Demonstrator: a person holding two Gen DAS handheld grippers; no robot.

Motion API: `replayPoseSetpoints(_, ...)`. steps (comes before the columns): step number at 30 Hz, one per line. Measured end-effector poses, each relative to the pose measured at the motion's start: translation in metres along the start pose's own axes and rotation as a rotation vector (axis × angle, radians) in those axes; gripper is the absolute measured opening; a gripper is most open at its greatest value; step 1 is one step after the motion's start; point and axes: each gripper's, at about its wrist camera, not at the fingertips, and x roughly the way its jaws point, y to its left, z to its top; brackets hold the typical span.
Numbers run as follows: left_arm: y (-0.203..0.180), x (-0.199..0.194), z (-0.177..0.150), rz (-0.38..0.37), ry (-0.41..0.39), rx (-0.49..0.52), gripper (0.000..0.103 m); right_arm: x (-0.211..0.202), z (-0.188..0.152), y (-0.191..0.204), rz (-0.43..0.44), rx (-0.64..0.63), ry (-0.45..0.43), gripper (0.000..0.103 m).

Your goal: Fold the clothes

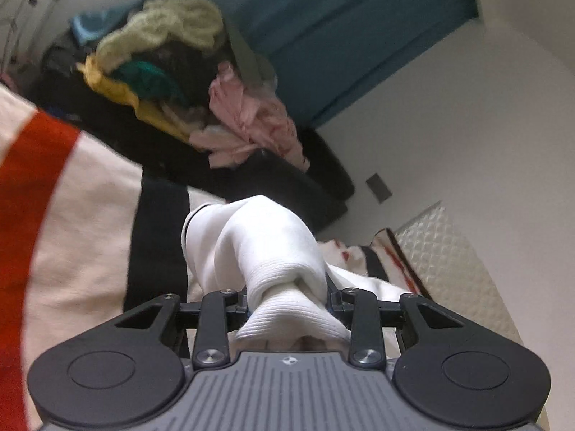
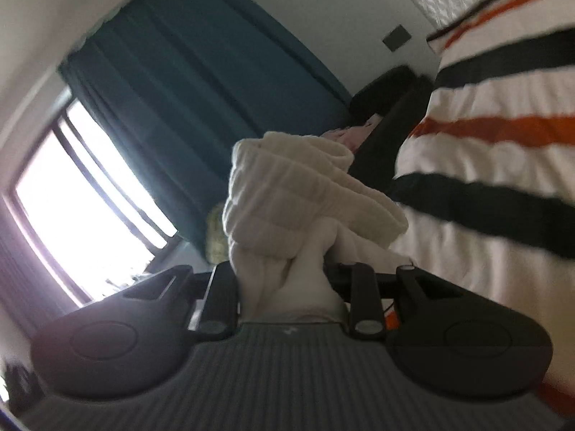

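Spread beneath and beyond both sets of fingers: a cream bedcover with broad red-orange and black stripes. Far ahead of the left fingers, heaped on a dark surface: a jumbled pile of yellow, green, pink and pale knitted clothes. Behind that, a teal curtain.

Pinched in the left gripper, bunched at the ribbed cuff and bulging forward past the fingers: a white ribbed cotton sock. Pinched likewise in the right gripper: a cream-white ribbed knit piece, rolled over just ahead of the fingers; whether same sock or its pair, impossible to tell.

Probably mid-fold, cloth lifted clear of the bedcover. Next likely: bringing both ends together evenly, keeping hold firm against slipping.
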Motion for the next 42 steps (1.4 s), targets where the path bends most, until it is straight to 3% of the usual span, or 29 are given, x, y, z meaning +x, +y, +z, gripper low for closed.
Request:
replayPoseSetpoints(4, 0.047, 0.038, -0.033, 0.012, 0.055, 0.037, 0.035, 0.020, -0.032, -0.043, -0.060, -0.022, 0.069, 0.030)
replayPoseSetpoints(8, 0.079, 0.038, -0.063, 0.033, 0.068, 0.107, 0.039, 0.014, -0.076, -0.067, -0.114, 0.013, 0.131, 0.033)
replayPoseSetpoints(10, 0.094, 0.036, -0.079, 0.080, 0.085, 0.148, 0.043, 0.007, -0.093, -0.077, -0.148, 0.067, 0.174, 0.037)
replayPoseSetpoints(12, 0.098, 0.035, -0.092, 0.131, 0.110, 0.222, 0.046, 0.001, -0.106, -0.089, -0.176, 0.150, 0.215, 0.040)
replayPoseSetpoints(15, 0.090, 0.023, -0.100, 0.151, 0.137, 0.293, 0.047, -0.010, -0.105, -0.092, -0.211, 0.230, 0.238, 0.041)
replayPoseSetpoints(18, 0.065, -0.009, -0.099, 0.191, 0.151, 0.320, 0.048, -0.029, -0.093, -0.065, -0.322, 0.185, 0.280, 0.041)
replayPoseSetpoints(21, 0.034, -0.046, -0.096, 0.222, 0.152, 0.380, 0.048, -0.059, -0.073, -0.035, -0.367, 0.157, 0.291, 0.040)
replayPoseSetpoints(24, -0.007, -0.095, -0.097, 0.189, 0.134, 0.444, 0.048, -0.093, -0.057, 0.001, -0.355, 0.089, 0.275, 0.040)
replayPoseSetpoints(32, -0.108, -0.239, -0.114, 0.140, 0.030, 0.571, 0.060, -0.198, -0.031, 0.095, -0.268, -0.057, 0.202, 0.040)
replayPoseSetpoints(37, -0.150, -0.330, -0.131, 0.136, -0.030, 0.620, 0.062, -0.259, -0.040, 0.139, -0.205, -0.187, 0.163, 0.041)
replayPoseSetpoints(40, -0.166, -0.376, -0.142, 0.136, -0.057, 0.639, 0.088, -0.295, -0.046, 0.166, -0.166, -0.265, 0.140, 0.042)
replayPoseSetpoints(41, -0.171, -0.391, -0.146, 0.137, -0.065, 0.646, 0.089, -0.307, -0.048, 0.175, -0.153, -0.291, 0.132, 0.045)
replayPoseSetpoints(42, -0.175, -0.405, -0.150, 0.138, -0.070, 0.653, 0.089, -0.319, -0.049, 0.184, -0.140, -0.318, 0.124, 0.057)
